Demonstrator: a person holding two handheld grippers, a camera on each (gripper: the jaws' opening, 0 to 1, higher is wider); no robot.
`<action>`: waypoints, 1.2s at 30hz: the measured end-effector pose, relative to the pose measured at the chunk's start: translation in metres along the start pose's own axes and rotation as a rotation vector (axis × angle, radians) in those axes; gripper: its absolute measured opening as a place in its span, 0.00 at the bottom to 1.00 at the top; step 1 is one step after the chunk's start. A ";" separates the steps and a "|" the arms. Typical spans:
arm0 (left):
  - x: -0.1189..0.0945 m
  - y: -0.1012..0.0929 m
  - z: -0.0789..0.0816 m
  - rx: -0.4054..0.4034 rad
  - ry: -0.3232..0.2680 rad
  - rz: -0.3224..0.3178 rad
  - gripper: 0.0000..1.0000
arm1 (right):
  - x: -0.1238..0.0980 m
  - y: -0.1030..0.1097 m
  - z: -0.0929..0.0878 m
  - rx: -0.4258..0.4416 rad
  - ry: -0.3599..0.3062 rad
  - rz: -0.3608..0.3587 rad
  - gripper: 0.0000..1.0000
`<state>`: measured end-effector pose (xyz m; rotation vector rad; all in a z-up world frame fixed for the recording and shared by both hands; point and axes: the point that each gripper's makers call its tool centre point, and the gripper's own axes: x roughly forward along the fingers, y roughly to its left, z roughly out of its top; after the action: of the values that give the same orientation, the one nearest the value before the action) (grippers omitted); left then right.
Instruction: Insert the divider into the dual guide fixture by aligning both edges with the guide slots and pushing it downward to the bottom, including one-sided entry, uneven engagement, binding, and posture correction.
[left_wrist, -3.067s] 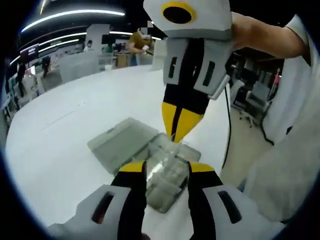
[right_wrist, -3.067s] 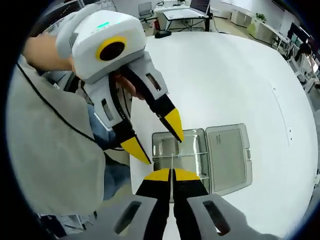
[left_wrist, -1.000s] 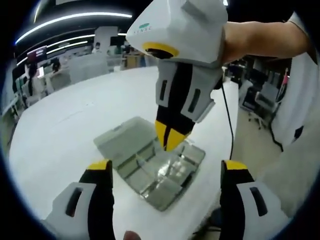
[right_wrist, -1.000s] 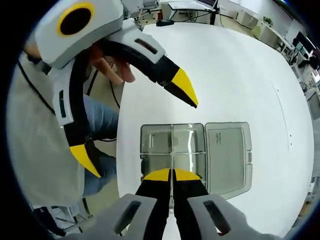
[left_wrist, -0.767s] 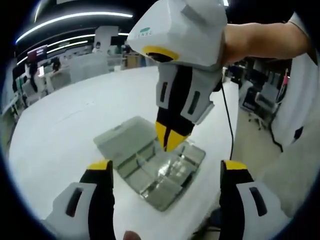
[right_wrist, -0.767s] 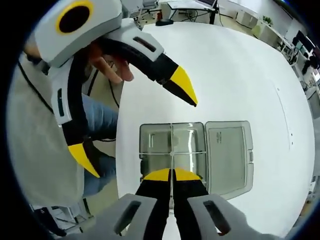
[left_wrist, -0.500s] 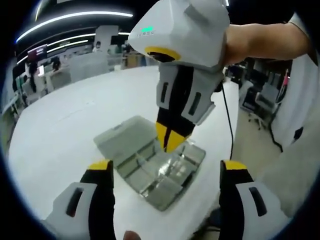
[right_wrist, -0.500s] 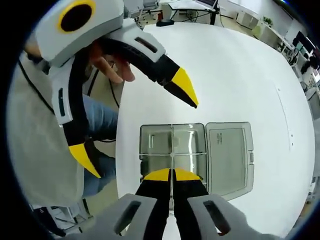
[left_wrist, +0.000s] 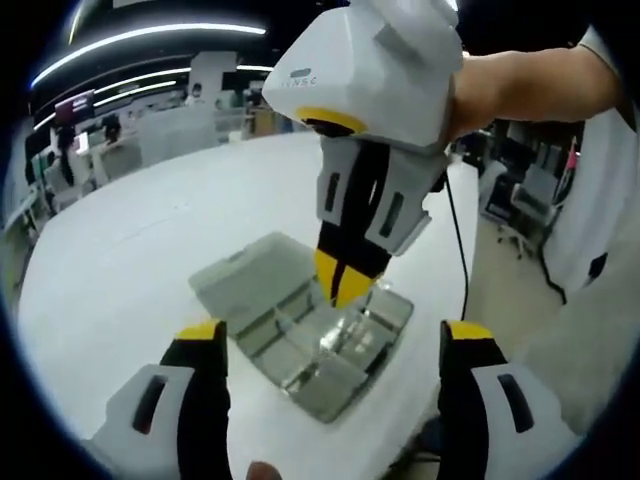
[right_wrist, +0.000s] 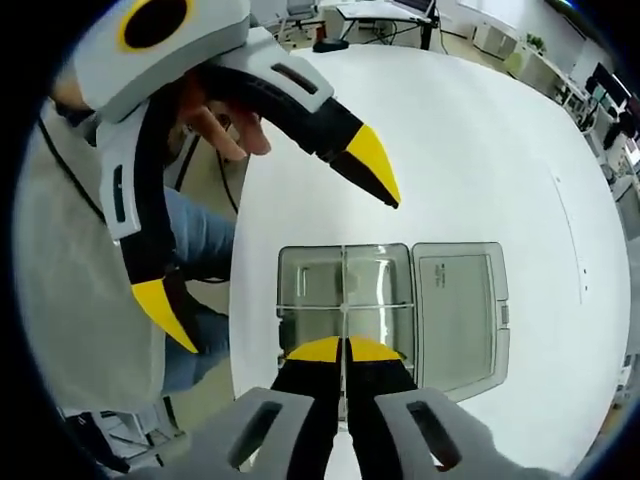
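- Left gripper (right_wrist: 275, 245) spread wide, holding nothing, hovering above the near end of the clear box (right_wrist: 345, 295); fingers (right_wrist: 372, 165) much wider apart than three seconds back, when they bracketed the box closely. Unchanged over the last second.
- Box sits open on the white table (right_wrist: 470, 130), lid (right_wrist: 455, 315) laid flat beside it, near the table edge.
- Right gripper (right_wrist: 344, 350) clenched on the thin clear divider (right_wrist: 343, 318), held upright over the box's middle; in the left gripper view the same gripper (left_wrist: 342, 290) comes down from above onto the box (left_wrist: 320, 345).
- Divider now lines up with the box's centre line, squarer than three seconds ago; barely any shift in the last second.
- Whether both edges sit in the slots: too fine to tell.
- Judgement: support hand let go, alignment done or nearly so; steady downward push remains, binding likely if one edge leads.
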<state>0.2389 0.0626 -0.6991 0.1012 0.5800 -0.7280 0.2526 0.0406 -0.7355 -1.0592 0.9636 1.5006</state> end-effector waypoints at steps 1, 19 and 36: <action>0.000 0.000 0.000 0.001 0.000 0.000 0.85 | 0.000 0.000 0.000 0.005 -0.002 0.000 0.00; -0.003 0.000 -0.001 0.008 0.008 0.000 0.85 | 0.008 0.000 -0.003 0.011 -0.017 -0.005 0.00; -0.003 -0.001 -0.004 -0.002 0.010 0.006 0.85 | 0.018 0.001 -0.006 -0.003 -0.006 -0.006 0.00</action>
<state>0.2350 0.0649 -0.7008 0.1049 0.5897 -0.7220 0.2504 0.0400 -0.7540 -1.0585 0.9541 1.5002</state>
